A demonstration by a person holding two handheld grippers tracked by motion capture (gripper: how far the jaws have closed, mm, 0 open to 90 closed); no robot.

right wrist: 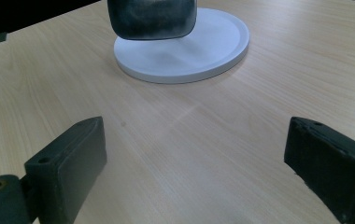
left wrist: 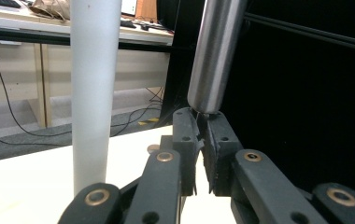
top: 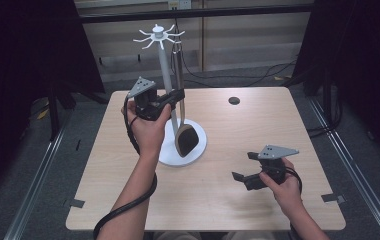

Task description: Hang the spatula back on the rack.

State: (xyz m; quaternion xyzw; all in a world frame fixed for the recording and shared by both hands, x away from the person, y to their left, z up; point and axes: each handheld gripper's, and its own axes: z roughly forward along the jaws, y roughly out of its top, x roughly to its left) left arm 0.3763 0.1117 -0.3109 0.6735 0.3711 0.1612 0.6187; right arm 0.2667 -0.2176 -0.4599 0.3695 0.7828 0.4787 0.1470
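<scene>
Nearest the person, the right hand-held gripper (top: 252,172) hovers low over bare worktop (top: 218,200) with its jaws spread wide and nothing between them, open wood on all sides and the front edge close behind it. Beyond it, the left hand-held gripper (top: 178,96) is clamped on the thin neck of a hanging ladle (top: 180,107), whose long axis runs upright, steel handle up and dark bowl down over the white stand (top: 164,65) just beside. The left gripper view shows the pinch under the handle (left wrist: 215,51); the right gripper view shows the bowl (right wrist: 152,18) clear above the base (right wrist: 213,51).
</scene>
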